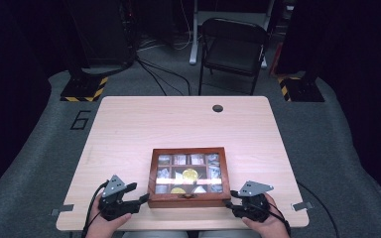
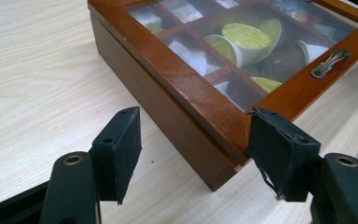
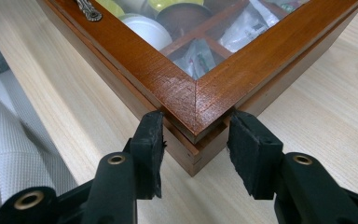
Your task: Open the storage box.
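A brown wooden box [image 1: 188,201] with a glass lid stands shut near the table's front edge. Under the glass lie yellow-topped capsules [image 2: 244,35] and sachets in compartments, and a metal handle [image 2: 330,63] sits on the front rail. My left gripper [image 1: 140,196] is at the box's front left corner. In the left gripper view its jaws [image 2: 198,149] straddle that corner of the box [image 2: 186,88]: the right pad touches the lid's edge, the left pad stands off the side. My right gripper [image 1: 230,201] [image 3: 196,154] has both pads pressed on the front right corner of the box [image 3: 223,79].
The light wooden table [image 1: 178,124] has a cable hole [image 1: 218,108] at its far side. A black folding chair [image 1: 233,47] stands behind it, between two stand bases with yellow-black stripes [image 1: 82,89]. The person's white clothing [image 3: 14,154] is just off the front edge.
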`<state>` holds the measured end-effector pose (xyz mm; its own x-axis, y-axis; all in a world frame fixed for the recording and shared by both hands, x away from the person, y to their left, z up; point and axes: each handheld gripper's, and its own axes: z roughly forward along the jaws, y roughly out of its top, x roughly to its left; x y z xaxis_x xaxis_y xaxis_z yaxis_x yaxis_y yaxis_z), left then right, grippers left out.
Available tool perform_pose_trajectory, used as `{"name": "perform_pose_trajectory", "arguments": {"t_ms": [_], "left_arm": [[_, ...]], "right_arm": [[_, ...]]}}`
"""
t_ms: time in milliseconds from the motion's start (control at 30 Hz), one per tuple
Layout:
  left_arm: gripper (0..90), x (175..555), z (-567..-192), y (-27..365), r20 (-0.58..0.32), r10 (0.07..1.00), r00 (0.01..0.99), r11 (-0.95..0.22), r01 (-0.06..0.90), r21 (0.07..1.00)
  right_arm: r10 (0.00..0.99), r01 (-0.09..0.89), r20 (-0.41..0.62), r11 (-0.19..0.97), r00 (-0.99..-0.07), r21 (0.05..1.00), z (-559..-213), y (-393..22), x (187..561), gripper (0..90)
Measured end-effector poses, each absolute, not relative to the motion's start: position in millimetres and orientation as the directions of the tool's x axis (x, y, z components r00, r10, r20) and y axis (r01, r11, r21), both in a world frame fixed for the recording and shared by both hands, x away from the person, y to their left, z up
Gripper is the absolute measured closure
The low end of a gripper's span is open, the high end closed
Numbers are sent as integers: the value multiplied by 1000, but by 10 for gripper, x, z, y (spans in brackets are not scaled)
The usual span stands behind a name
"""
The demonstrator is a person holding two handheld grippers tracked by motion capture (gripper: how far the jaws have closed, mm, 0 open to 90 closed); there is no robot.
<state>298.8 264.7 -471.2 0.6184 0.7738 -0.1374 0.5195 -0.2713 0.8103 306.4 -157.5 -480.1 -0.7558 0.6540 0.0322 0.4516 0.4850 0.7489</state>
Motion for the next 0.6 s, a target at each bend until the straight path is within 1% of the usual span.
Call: {"name": "perform_pose_trajectory", "arguments": {"t_ms": [300,533,600], "left_arm": [[360,2882,-4676,2642,-165,761,628,-254,522,815],[383,2870,-4708,2599,-162,756,634,-266,524,809],[392,2887,-4710,2604,-148,750,644,-287,519,805]], "right_arm": [[667,449,49,444,-744,775,-4742,-1593,3054,550],[673,435,58,408,-737,802,-4687,-1608,3052,554],[677,438,67,395,-733,807,-4675,-1614,3053,553]]}}
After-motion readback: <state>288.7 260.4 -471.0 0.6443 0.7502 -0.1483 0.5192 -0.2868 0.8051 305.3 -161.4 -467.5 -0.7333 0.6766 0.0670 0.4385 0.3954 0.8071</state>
